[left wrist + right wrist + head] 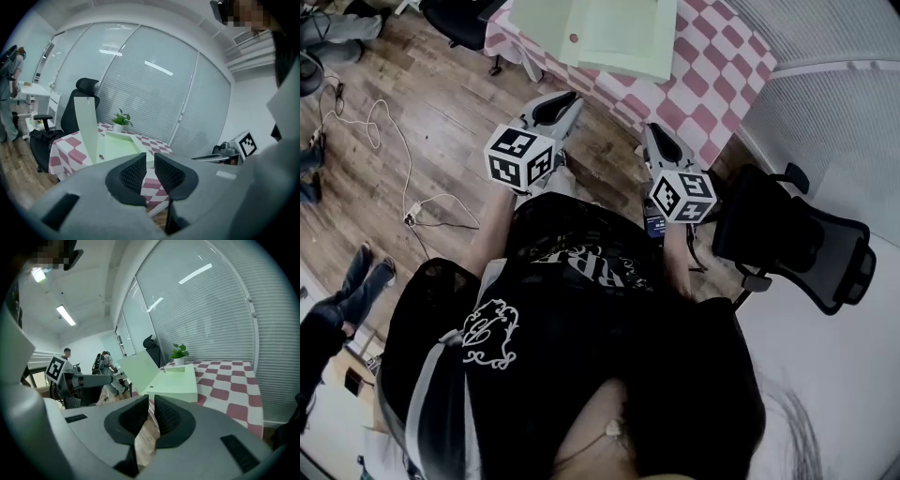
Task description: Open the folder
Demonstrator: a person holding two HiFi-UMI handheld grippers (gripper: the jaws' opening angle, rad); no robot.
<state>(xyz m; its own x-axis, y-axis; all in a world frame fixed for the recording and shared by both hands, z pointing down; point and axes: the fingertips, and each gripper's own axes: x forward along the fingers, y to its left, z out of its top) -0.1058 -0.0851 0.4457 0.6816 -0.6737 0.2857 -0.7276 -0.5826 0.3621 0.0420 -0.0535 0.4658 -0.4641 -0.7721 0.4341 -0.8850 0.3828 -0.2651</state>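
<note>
Checkered table (pixel 717 89) at twelve o'clock bears the green folder (pixel 609 33), cover already raised. Left gripper (pixel 149 165) and right gripper (pixel 151 412) hover short of it, jaws nearly together, empty. Advisable: retreat level, clear of the cover.

Matt grey plastic on left gripper (pixel 150 158) and right gripper (pixel 151 401); black ribbed rubber on pads (pixel 133 173). Ahead of them, smooth pale-green folder (pixel 119 147), dull sheen, over soft checked cloth (pixel 63 151). Below, worn wood-plank floor (pixel 412 94); right of right gripper, black mesh chair (pixel 802 234).
</note>
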